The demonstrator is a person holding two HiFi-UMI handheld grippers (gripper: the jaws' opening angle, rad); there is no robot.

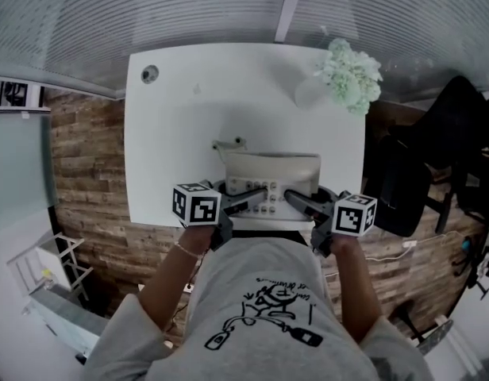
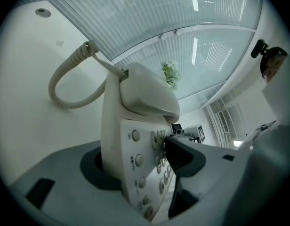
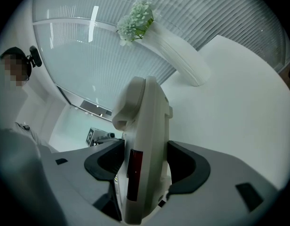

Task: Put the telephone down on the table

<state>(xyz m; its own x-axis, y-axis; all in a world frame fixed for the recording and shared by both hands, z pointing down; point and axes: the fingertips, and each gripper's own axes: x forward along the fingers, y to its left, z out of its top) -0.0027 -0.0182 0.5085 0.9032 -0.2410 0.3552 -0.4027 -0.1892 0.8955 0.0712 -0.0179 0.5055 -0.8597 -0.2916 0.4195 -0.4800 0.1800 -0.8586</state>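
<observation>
- The left claw (image 2: 138, 161) is closed on the telephone (image 2: 145, 98): one pad lies on the keypad face and the other on the underside.
- The right claw (image 3: 146, 164) grips the opposite side of the same telephone, with the body standing on edge between its two dark pads.
- The telephone therefore hangs between both claws. Its handset (image 2: 147, 95) sits in the cradle, and the coiled cord (image 2: 65, 84) loops out behind it.
- In the head view, the telephone is over the near edge of the counter (image 1: 173, 133), about the middle of that edge. I cannot tell whether its base already touches the surface.
- I judge the step in hand to be the lowering itself, with the release not yet done.
- The next move calls for bringing the base flat on the counter, a little further in from the near edge, and then opening both claws together so that it does not tip.
- The vase (image 1: 308, 94) with flowers (image 1: 349, 74) stands at the far right corner, well apart from the telephone.
</observation>
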